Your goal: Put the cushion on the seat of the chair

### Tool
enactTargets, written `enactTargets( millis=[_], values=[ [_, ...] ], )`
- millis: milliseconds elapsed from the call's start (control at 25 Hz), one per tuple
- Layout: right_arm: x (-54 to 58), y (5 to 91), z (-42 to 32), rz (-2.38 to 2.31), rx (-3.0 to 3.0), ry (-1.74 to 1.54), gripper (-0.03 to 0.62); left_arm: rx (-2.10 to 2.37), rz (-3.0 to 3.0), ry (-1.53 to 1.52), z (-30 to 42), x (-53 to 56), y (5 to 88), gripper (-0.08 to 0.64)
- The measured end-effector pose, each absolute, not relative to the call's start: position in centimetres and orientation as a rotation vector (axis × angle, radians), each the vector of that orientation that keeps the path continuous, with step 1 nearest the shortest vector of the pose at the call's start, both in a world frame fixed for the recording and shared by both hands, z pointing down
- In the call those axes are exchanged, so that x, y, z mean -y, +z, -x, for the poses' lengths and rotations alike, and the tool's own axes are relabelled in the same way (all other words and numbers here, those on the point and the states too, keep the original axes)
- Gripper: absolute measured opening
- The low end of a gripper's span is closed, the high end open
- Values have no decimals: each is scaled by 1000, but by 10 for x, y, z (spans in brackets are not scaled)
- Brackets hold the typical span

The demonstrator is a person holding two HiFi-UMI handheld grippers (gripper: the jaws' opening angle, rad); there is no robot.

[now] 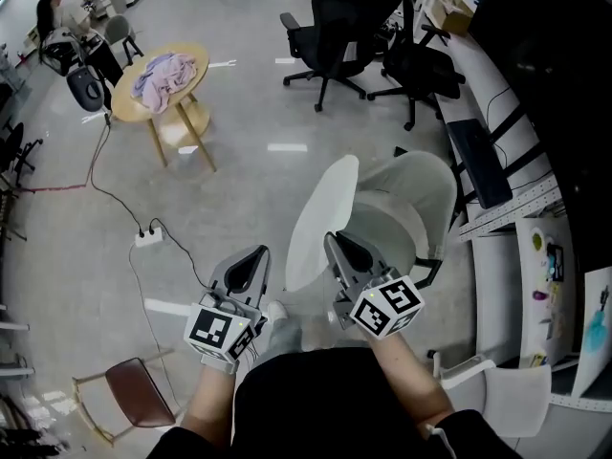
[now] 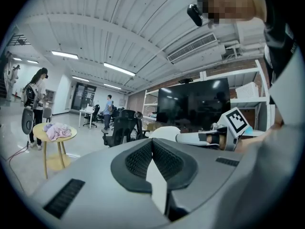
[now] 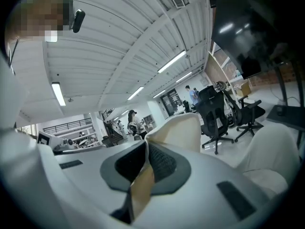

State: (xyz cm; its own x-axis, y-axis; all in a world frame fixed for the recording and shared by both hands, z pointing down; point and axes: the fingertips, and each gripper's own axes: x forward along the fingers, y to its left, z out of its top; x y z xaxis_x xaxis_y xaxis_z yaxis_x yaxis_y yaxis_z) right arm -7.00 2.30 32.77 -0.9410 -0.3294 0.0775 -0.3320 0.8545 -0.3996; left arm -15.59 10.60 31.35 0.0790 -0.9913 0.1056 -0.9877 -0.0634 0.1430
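**Cream cushion [image 1: 320, 220] up on edge beside the chair [image 1: 426, 194], seat bare**

Right gripper [image 1: 337, 249] has the cushion by its rim, jaws narrowed onto the fabric. Its own view shows the cream edge [image 3: 177, 130] rising out from between the pads. That rim pinch is why the disc hangs upright, face turned sideways, just left of the white shell chair rather than lying flat.

Left gripper [image 1: 254, 258] sits alongside, apart from the cushion, jaws together on nothing. Its own view shows the tips meeting with no fabric between them. It looks like the spare of the 2, free to steady the far edge if needed.

The seat [image 1: 382, 229] lies open just to the right of the cushion. My read is that the carry is nearly done, and the disc needs tipping flat and lowering in. The risk is that a grip on 1 edge lets it swing or fold on the way down.
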Motion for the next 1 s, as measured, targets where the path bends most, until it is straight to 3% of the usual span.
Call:
enactTargets(
  millis=[520, 1000],
  values=[
    [-11, 313, 152, -692, 3024, 554, 29, 1905, -2286, -75, 246, -84, 311, 11],
    [-8, 300, 156, -724, 3027, 518, 29, 1842, -2325, -88, 248, -71, 311, 11]
  ],
)
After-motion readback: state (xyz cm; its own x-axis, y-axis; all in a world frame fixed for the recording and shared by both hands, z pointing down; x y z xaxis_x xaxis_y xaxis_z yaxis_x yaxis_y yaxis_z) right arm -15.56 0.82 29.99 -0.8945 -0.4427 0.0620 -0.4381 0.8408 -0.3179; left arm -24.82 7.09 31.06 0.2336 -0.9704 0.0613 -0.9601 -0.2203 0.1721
